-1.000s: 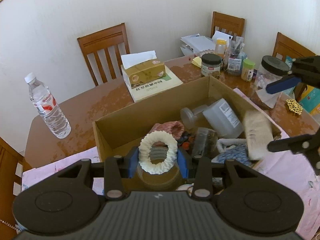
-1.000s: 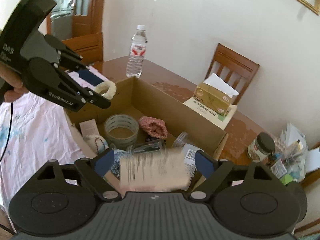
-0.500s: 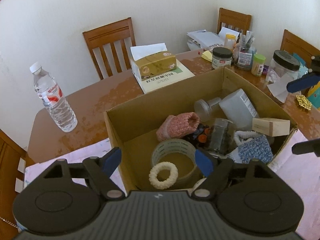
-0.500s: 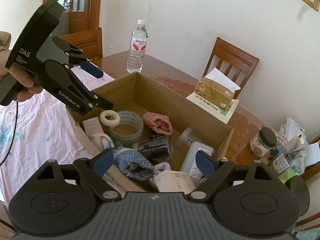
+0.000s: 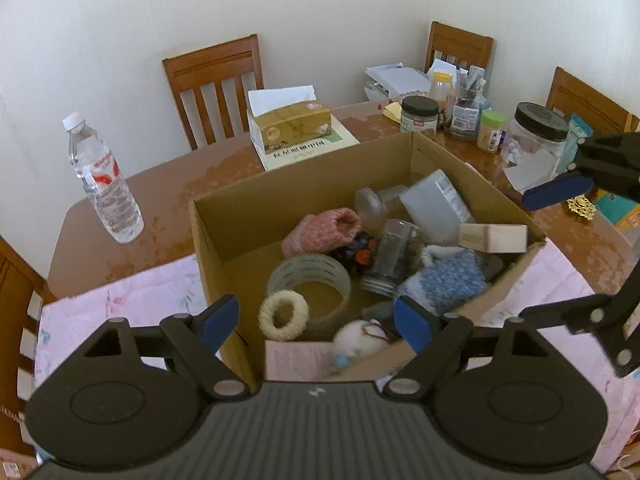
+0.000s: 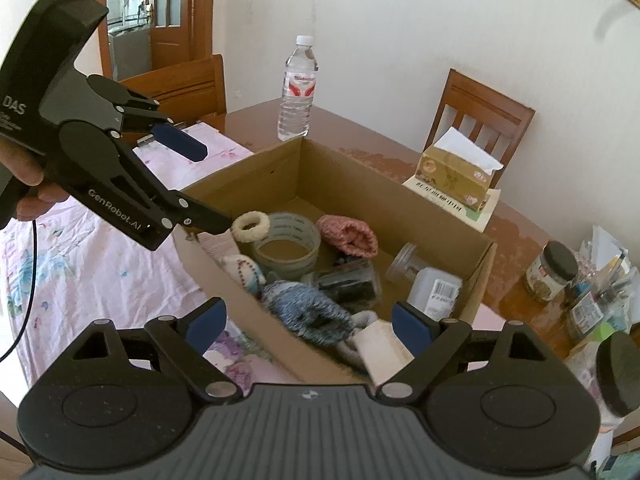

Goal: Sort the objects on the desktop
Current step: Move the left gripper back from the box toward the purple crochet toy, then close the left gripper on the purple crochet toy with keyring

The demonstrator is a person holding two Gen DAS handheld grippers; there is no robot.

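Above the near edge of the cardboard box (image 5: 240, 216), my left gripper (image 5: 316, 322) has just been opening its jaws; they now stand wide and released, with nothing between the blue pads. The cream ring (image 5: 283, 317) lies in the box, resting against the near rim of the tape roll (image 5: 310, 280). My right gripper (image 6: 308, 324) is likewise spread and empty, held over the opposite corner of the box.

Box contents, as visible:
- pink knitted item (image 5: 322, 230) behind the tape roll, near the back wall;
- blue-and-white knitted item (image 5: 448, 280) at the right side, just beside a glass jar (image 5: 390, 256) lying on its side;
- pale wooden block (image 5: 492, 238) resting against the right rim;
- translucent plastic container (image 5: 434, 204) tilted in the far right corner;
- small white plush item (image 5: 358, 340) at the near wall.

The box stands on a wooden table (image 5: 168, 188), partly on a pink floral cloth (image 5: 120, 304). A water bottle (image 5: 102, 184) stands upright, well apart to the left. A tissue box (image 5: 290, 126) sits on a booklet behind the box. Jars and containers cluster at the table's far right. In the right wrist view, a hand (image 6: 24, 184) holds the left gripper's handle.
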